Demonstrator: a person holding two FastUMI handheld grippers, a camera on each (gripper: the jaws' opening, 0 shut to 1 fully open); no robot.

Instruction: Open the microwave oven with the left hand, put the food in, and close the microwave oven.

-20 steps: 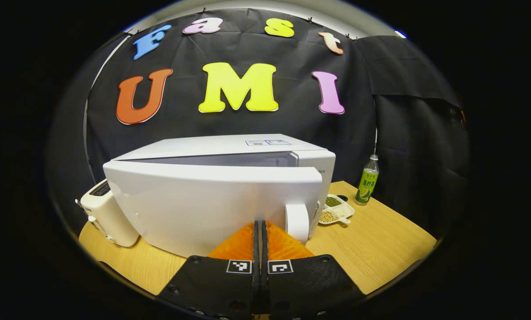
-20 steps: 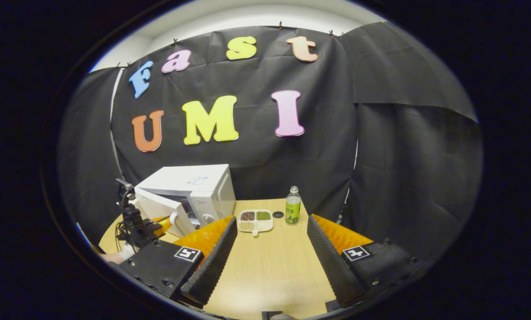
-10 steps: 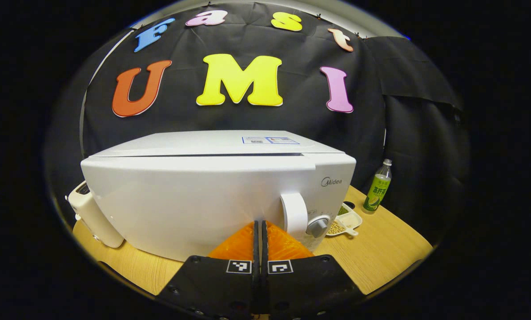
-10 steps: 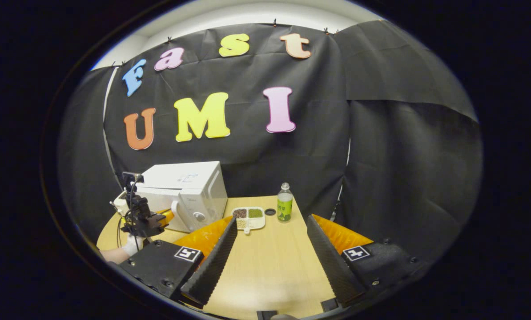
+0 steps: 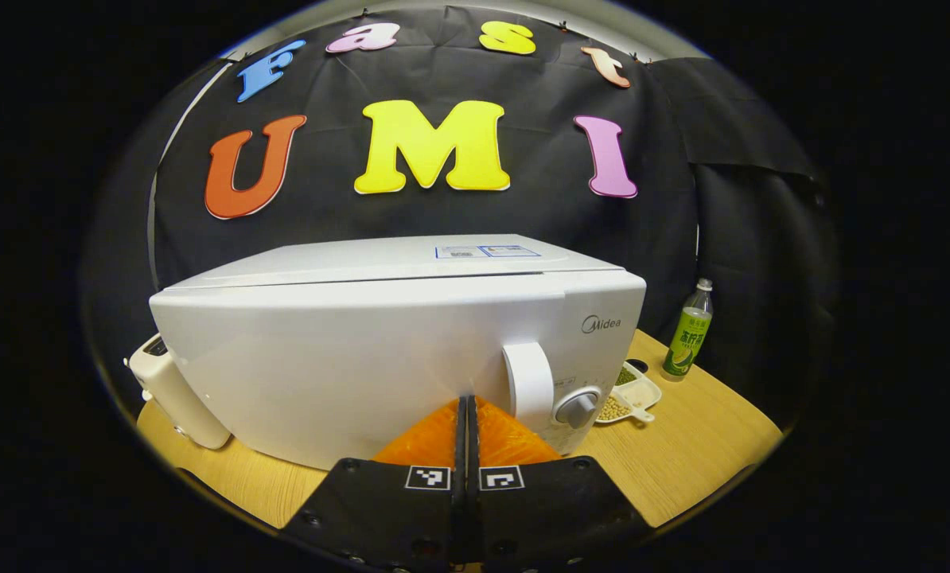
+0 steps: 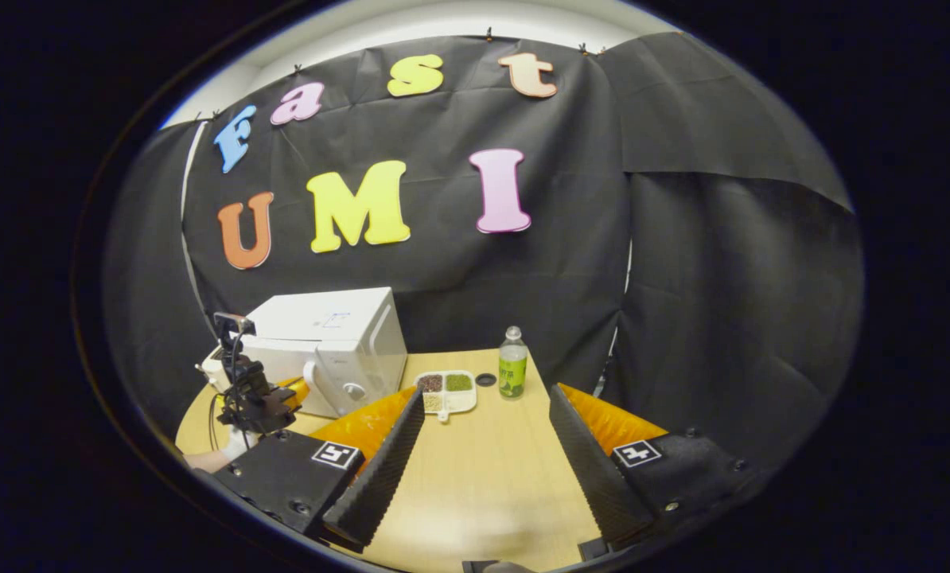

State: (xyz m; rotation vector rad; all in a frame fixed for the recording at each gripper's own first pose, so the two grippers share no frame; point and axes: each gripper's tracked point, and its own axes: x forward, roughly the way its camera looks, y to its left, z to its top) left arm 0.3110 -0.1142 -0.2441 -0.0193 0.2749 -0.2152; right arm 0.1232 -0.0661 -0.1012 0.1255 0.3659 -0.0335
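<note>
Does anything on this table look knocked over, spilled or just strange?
Nothing stands out. The microwave sits square with its door shut, the green bottle stands upright, and the divided dish keeps its beans inside its compartments. A small dark cap lies loose on the table beside the bottle.

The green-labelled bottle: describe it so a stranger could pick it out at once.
Start from the white microwave at the back left of the wooden table. Go right, past the divided white dish of beans and a small dark cap. The bottle stands upright next to them, the only tall, clear thing with a green label.
</note>
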